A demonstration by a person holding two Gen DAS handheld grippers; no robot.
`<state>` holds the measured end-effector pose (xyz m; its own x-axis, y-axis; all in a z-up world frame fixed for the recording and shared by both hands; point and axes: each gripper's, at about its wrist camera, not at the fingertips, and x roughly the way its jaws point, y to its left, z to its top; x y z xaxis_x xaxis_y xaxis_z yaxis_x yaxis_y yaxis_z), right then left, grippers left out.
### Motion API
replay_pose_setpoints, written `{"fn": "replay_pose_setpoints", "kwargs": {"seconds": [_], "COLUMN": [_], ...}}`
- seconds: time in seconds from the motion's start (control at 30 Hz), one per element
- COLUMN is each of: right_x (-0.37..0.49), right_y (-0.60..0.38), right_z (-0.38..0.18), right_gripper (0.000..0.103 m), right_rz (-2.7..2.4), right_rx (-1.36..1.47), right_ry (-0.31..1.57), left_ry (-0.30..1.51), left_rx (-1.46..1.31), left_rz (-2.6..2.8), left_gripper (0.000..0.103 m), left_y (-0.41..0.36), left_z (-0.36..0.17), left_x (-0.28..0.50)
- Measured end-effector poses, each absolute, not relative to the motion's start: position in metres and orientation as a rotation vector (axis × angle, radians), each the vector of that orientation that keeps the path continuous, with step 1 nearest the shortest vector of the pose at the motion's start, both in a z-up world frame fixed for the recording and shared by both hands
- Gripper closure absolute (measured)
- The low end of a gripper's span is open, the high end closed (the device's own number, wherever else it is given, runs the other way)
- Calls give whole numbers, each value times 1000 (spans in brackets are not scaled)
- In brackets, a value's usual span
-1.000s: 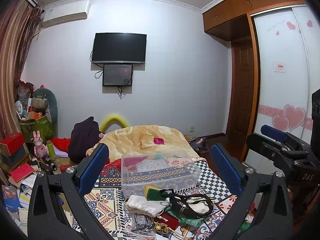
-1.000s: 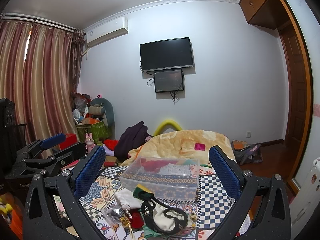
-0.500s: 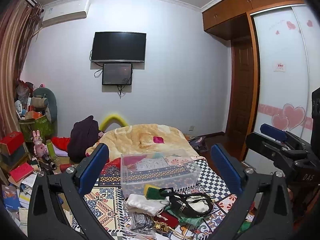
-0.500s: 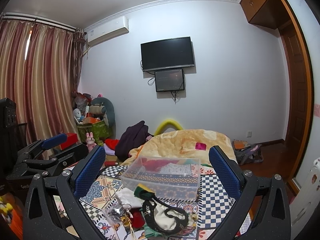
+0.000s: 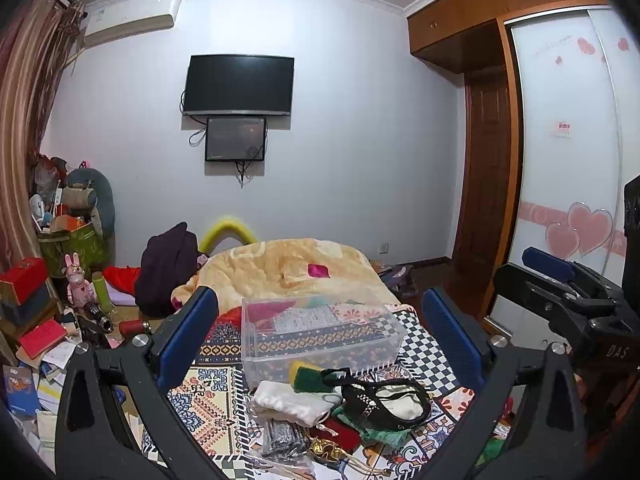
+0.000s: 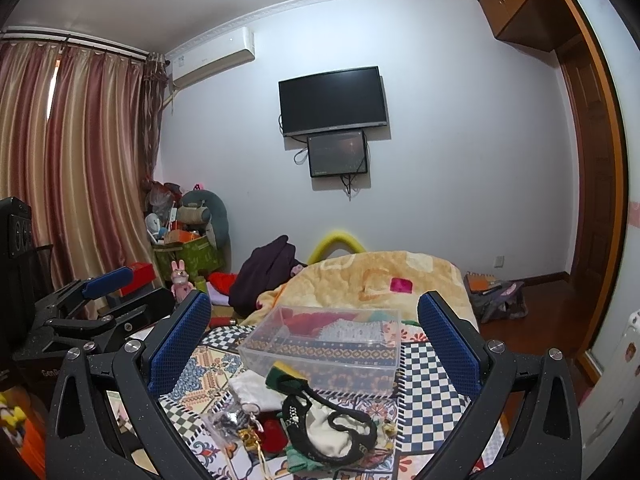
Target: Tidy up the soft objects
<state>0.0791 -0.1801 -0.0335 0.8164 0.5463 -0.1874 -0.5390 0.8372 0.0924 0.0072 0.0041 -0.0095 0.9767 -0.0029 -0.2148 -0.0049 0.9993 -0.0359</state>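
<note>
Bed (image 5: 224,408) with patterned cover is running from 6 toward 12 o'clock; peach blanket (image 5: 280,268) is covering its far end. Floor clutter is crowding the 9 o'clock edge, bare floor lying at 3 o'clock. Clear bin (image 5: 320,340) is sitting mid-bed at 12 o'clock, lid off, open space above it. Soft pile (image 5: 340,408) is lying at 6 o'clock, touching the bin's near wall: white pouch, green-yellow piece, black-trimmed cream bag, all crumpled. Left hand-held gripper (image 5: 320,336) and right hand-held gripper (image 6: 314,336) are both hovering spread wide, gripping nothing.
</note>
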Motion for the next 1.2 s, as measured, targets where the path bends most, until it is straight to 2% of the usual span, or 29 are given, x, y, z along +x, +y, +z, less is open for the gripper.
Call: {"fn": "replay_pose_setpoints", "kwargs": {"seconds": [0.23, 0.63, 0.93, 1.0, 1.07, 1.1, 1.2], "right_x": [100, 150, 157, 159, 162, 162, 165], "right_y": [-179, -170, -144, -136, -130, -129, -121], "right_z": [-59, -132, -158, -163, -169, -171, -178], "right_gripper": [0, 0, 1, 6, 15, 18, 36], "right_rz": [558, 592, 643, 653, 669, 673, 692], "right_rx": [28, 83, 26, 9, -11, -17, -34], "right_ry": [314, 627, 703, 707, 722, 729, 762], "left_ry": [303, 643, 735, 733, 742, 748, 755], "left_rx": [-40, -28, -201, -217, -210, -208, -212], "left_rz": [15, 48, -6, -22, -36, -42, -49], "left_gripper": [0, 0, 0, 9, 21, 23, 35], "left_y": [11, 40, 43, 42, 42, 44, 49], "left_z": [-38, -122, -164, -167, -169, -171, -175], "left_x": [29, 80, 107, 110, 113, 115, 118]}}
